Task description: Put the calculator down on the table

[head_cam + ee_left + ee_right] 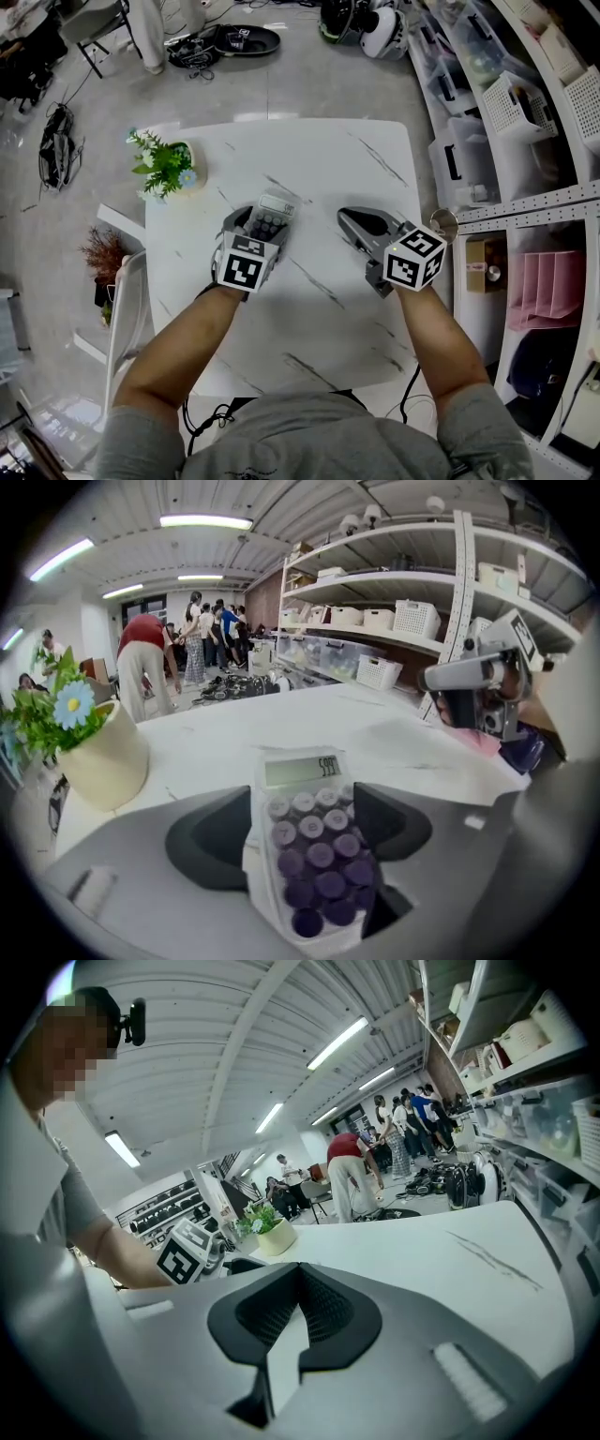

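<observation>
A white calculator with purple round keys lies on the white marble table, display end pointing away from me. My left gripper is open and straddles it. In the left gripper view the calculator sits between the dark pads, and neither pad presses on it. My right gripper hovers over the table to the right of the calculator. It is shut, its ribbed pads meeting at the tips with nothing between them.
A potted green plant with a blue flower stands on the table's far left corner. Shelves with bins and pink files run along the right. A white chair stands at the left edge. People stand far off.
</observation>
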The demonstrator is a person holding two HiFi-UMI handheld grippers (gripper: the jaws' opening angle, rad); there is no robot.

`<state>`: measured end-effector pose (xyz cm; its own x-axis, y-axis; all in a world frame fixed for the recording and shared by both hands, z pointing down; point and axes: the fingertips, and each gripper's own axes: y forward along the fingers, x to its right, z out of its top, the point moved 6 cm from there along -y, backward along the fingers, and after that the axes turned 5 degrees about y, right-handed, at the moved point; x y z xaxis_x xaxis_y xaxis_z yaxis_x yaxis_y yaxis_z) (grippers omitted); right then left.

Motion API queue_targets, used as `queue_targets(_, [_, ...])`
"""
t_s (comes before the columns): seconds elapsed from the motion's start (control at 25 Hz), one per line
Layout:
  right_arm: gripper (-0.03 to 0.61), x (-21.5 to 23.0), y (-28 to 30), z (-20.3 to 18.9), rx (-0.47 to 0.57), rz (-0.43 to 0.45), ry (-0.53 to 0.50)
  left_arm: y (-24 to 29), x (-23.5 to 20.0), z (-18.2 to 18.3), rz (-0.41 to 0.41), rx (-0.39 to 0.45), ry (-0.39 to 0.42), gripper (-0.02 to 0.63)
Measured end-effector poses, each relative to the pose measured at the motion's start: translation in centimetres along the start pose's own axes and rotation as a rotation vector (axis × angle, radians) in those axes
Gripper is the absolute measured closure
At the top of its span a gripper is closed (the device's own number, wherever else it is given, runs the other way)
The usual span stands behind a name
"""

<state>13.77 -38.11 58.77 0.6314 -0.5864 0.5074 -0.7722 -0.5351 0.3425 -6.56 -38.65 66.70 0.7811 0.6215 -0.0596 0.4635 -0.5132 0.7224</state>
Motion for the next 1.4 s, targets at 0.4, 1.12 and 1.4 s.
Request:
queue_targets(0.4, [0.575,-1.0,-0.2,0.4,0.009,0.001,-0.012,-1.0,-0.7,-0.5,-0.002,0.030,-0.036,0.227])
queue_targets(1.12, [0.575,-6.0,-2.9,5.3,0.065,-0.016,-0.085,-12.3,-0.9,4.6,-0.082,0.383,-0.075,0.265])
queue_targets(1.4, [0.575,-9.9,-6.1,9.9,0.127,-0.020,-0.145,-20.1,-0.2,8.4,-0.093,0.540,-0.045,0.338])
